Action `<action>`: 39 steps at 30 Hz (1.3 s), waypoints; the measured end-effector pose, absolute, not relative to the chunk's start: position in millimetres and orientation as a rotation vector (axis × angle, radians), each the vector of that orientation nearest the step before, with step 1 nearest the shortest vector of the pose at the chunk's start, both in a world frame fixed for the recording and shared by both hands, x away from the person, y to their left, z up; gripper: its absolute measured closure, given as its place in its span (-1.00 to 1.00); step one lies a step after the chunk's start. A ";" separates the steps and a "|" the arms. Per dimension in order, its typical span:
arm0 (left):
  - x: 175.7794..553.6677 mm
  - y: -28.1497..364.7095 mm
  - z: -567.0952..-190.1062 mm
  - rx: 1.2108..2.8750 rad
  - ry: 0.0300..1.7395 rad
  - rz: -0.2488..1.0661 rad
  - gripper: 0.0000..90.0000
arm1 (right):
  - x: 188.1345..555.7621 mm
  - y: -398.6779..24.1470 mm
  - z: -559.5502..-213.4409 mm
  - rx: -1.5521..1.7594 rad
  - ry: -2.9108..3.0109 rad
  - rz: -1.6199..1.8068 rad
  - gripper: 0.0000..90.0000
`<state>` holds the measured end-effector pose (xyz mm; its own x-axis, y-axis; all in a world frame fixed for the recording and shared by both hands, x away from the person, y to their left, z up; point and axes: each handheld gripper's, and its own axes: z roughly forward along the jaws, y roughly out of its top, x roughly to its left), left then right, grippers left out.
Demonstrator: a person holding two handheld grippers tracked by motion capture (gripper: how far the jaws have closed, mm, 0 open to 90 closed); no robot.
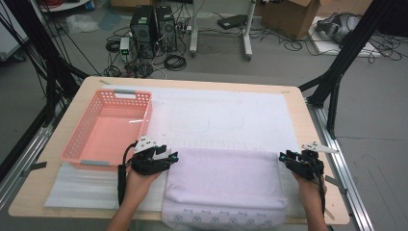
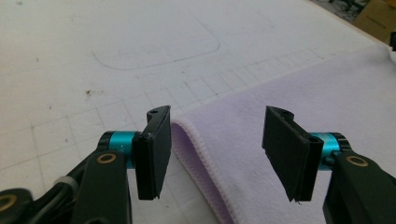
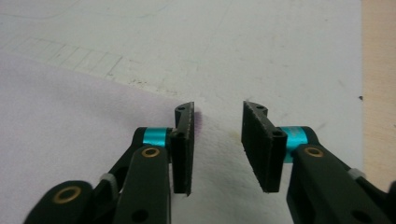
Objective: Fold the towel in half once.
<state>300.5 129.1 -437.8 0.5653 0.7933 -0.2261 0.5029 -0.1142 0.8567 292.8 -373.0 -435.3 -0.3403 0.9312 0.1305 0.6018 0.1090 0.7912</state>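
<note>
Now my left hand-held gripper sits at the far left corner of the folded pale lilac fleece towel, which lies flat on the white paper mat covering the light wooden counter. Its jaws stand wide apart with nothing pinched: in the left gripper view the rounded, stitched corner of the lilac towel lies between and just beyond the two black pads, and neither pad presses on the cloth.

My right hand-held gripper is at the far right corner of the same towel. Its jaws are parted more narrowly; in the right gripper view the towel's corner ends just beside the left pad, and bare white mat shows in the gap. Whether that pad brushes the cloth edge I cannot quite tell.

The towel's near edge hangs over the front of the counter, and a row of small blue printed marks runs along it; they are too small for me to read as writing. The mat carries faint drawn outlines, a rounded rectangle and a row of small squares, with no legible text.

To the left, an empty salmon-pink plastic lattice basket stands on the counter, just beside my left hand.
</note>
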 end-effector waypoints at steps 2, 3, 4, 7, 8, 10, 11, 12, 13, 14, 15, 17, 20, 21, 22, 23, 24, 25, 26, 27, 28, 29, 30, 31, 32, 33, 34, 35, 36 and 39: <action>303.7 128.5 -440.0 1.794 1.078 0.352 -0.07 | 293.7 -377.6 -436.8 1.485 2.024 1.142 0.25; 304.9 128.1 -440.9 1.805 1.082 0.347 -0.07 | 295.0 -378.5 -438.6 1.479 2.041 1.151 0.21; 305.6 128.2 -441.7 1.808 1.085 0.347 -0.07 | 296.0 -378.6 -439.8 1.482 2.059 1.151 0.16; 306.4 128.2 -442.8 1.813 1.089 0.344 -0.07 | 297.9 -376.6 -442.5 1.485 2.087 1.161 0.10; 306.3 128.5 -443.3 1.815 1.092 0.345 -0.07 | 298.3 -375.6 -443.0 1.467 2.095 1.165 0.09; 305.9 129.3 -444.5 1.820 1.099 0.338 -0.07 | 298.0 -373.6 -443.4 1.460 2.106 1.170 0.09; 305.8 129.5 -445.2 1.822 1.104 0.335 -0.07 | 297.6 -372.2 -443.3 1.456 2.112 1.173 0.09; 305.6 129.8 -446.8 1.827 1.111 0.331 -0.07 | 297.4 -371.8 -443.4 1.445 2.121 1.175 0.09; 305.3 129.6 -448.2 1.833 1.116 0.327 -0.07 | 296.7 -370.2 -443.3 1.437 2.130 1.182 0.09; 305.3 129.5 -449.1 1.836 1.118 0.318 -0.07 | 296.3 -369.4 -443.3 1.419 2.143 1.185 0.09; 305.1 129.2 -450.2 1.845 1.117 0.309 -0.06 | 295.5 -368.6 -443.2 1.417 2.152 1.188 0.09; 304.4 126.9 -451.6 1.861 1.110 0.284 -0.05 | 293.7 -367.1 -443.2 1.400 2.172 1.192 0.08; 302.3 124.3 -452.4 1.879 1.090 0.255 0.04 | 289.7 -365.5 -442.8 1.394 2.192 1.174 0.06; 301.3 122.4 -452.6 1.893 1.082 0.257 0.06 | 287.6 -364.8 -443.1 1.389 2.195 1.162 0.06; 300.5 121.1 -452.4 1.905 1.072 0.264 0.09 | 285.2 -364.0 -442.9 1.391 2.203 1.153 0.06; 299.1 118.8 -452.1 1.919 1.066 0.277 0.11 | 283.7 -363.0 -443.0 1.386 2.207 1.145 0.06; 298.2 117.1 -452.2 1.923 1.068 0.294 0.11 | 280.8 -361.0 -443.2 1.380 2.216 1.123 0.06; 297.4 116.1 -452.0 1.931 1.072 0.307 0.13 | 278.6 -359.5 -443.6 1.369 2.228 1.101 0.05; 296.6 115.1 -451.7 1.938 1.080 0.322 0.17 | 276.5 -357.8 -444.3 1.361 2.242 1.080 0.05; 295.7 113.9 -451.5 1.944 1.086 0.339 0.23 | 274.0 -355.8 -444.9 1.352 2.247 1.061 0.03; 294.8 113.7 -451.3 1.952 1.087 0.353 0.34 | 271.6 -354.1 -444.9 1.337 2.247 1.049 0.03; 294.7 114.4 -451.1 1.951 1.091 0.349 0.47 | 269.5 -351.8 -444.6 1.330 2.253 1.039 0.04; 294.8 115.5 -451.0 1.945 1.095 0.321 0.56 | 267.6 -350.0 -444.2 1.321 2.257 1.020 0.06; 295.4 116.3 -451.7 1.938 1.088 0.270 0.75 | 266.1 -348.4 -444.1 1.319 2.250 1.010 0.11; 294.8 115.9 -451.9 1.939 1.090 0.272 0.88 | 265.4 -347.8 -443.9 1.319 2.255 1.007 0.18; 294.7 114.9 -451.3 1.941 1.094 0.277 0.89 | 265.0 -347.2 -443.5 1.324 2.257 1.005 0.30; 295.3 114.9 -450.8 1.941 1.101 0.269 0.90 | 264.9 -347.0 -443.0 1.331 2.263 1.008 0.40; 295.7 115.0 -451.0 1.936 1.107 0.264 0.90 | 265.4 -347.5 -442.9 1.346 2.269 1.023 0.59; 296.0 115.4 -451.4 1.925 1.113 0.257 0.91 | 266.3 -349.1 -443.3 1.361 2.293 1.071 0.86; 297.4 114.2 -451.2 1.912 1.124 0.270 0.92 | 268.4 -353.5 -445.9 1.392 2.302 1.146 0.89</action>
<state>297.4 114.2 -451.2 0.5677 0.7907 -0.2292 0.6000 -0.2068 0.7728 268.4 -353.5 -445.9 -0.5286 0.8252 0.1991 0.6564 0.2486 0.7123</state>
